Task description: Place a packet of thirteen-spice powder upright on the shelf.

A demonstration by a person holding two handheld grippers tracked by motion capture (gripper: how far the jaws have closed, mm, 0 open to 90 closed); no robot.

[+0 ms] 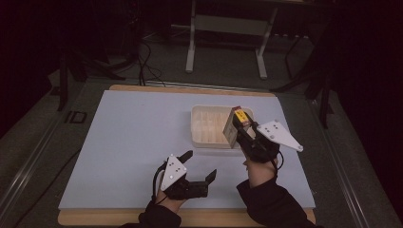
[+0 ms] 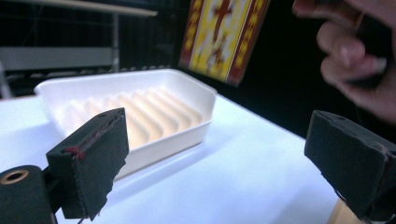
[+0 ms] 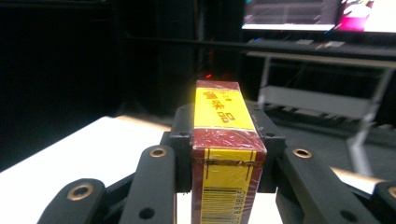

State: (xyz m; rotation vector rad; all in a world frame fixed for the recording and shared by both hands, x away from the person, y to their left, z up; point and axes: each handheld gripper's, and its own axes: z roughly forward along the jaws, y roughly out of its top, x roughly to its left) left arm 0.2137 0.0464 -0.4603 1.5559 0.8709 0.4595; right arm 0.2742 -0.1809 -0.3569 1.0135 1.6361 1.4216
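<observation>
High view: the right hand-held gripper (image 1: 241, 129) clamps a yellow-and-red carton (image 1: 236, 126) upright over the near right corner of the white tray (image 1: 202, 127), likely to set it inside. The left hand-held gripper (image 1: 199, 165) hangs open and empty above the table (image 1: 133, 137).

Left gripper view: foam-padded jaws gape wide; the tray looks moulded, ribbed and thin-walled.

Right gripper view: the carton is film-wrapped, glossy and barcoded.

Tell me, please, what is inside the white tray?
The white tray shows only its ribbed floor, with nothing lying on it. In the high view, the box held by the right gripper covers its near right corner.
</observation>
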